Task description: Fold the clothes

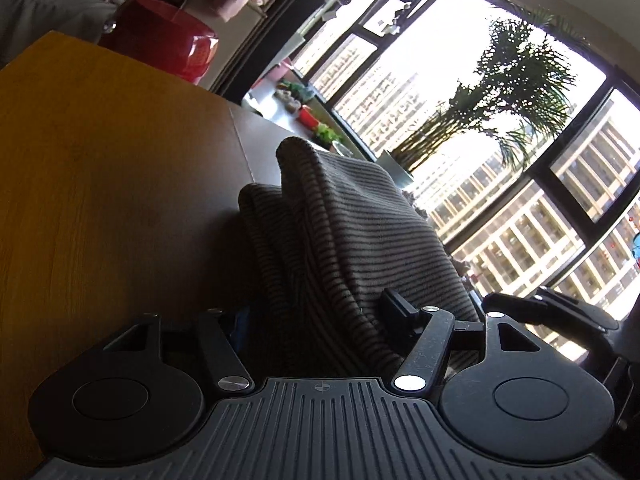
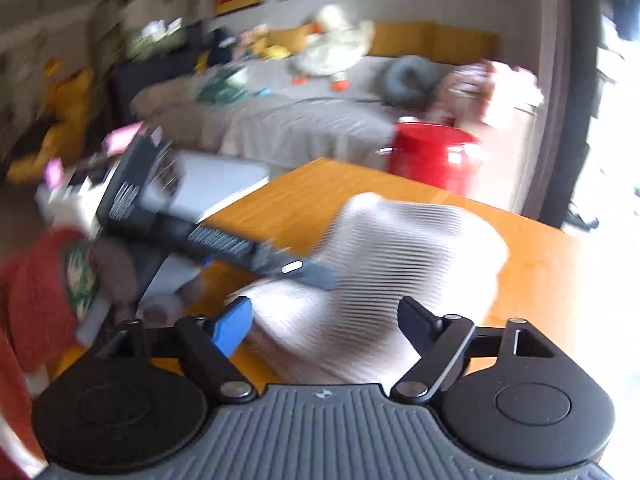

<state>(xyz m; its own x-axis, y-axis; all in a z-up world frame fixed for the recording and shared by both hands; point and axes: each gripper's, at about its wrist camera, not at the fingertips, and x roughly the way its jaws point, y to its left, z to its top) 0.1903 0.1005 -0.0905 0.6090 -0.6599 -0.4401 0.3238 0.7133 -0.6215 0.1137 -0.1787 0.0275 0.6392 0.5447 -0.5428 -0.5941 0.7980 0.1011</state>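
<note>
A grey striped garment [image 1: 328,240] lies bunched on the wooden table [image 1: 100,184]. In the left wrist view it rises in folds between my left gripper's [image 1: 316,312] fingers, which stand wide apart with cloth filling the gap. In the blurred right wrist view the same striped garment [image 2: 400,256] lies humped on the table [image 2: 540,280], and my right gripper [image 2: 324,320] is open over its near edge. The left gripper [image 2: 316,274] reaches in from the left and touches the cloth there.
A red round container [image 1: 160,36] stands past the table's far corner, also in the right wrist view [image 2: 432,156]. A grey sofa [image 2: 300,120] with toys is behind. A large window with a potted palm [image 1: 480,112] is to the right. A person in red [image 2: 36,300] is at the left.
</note>
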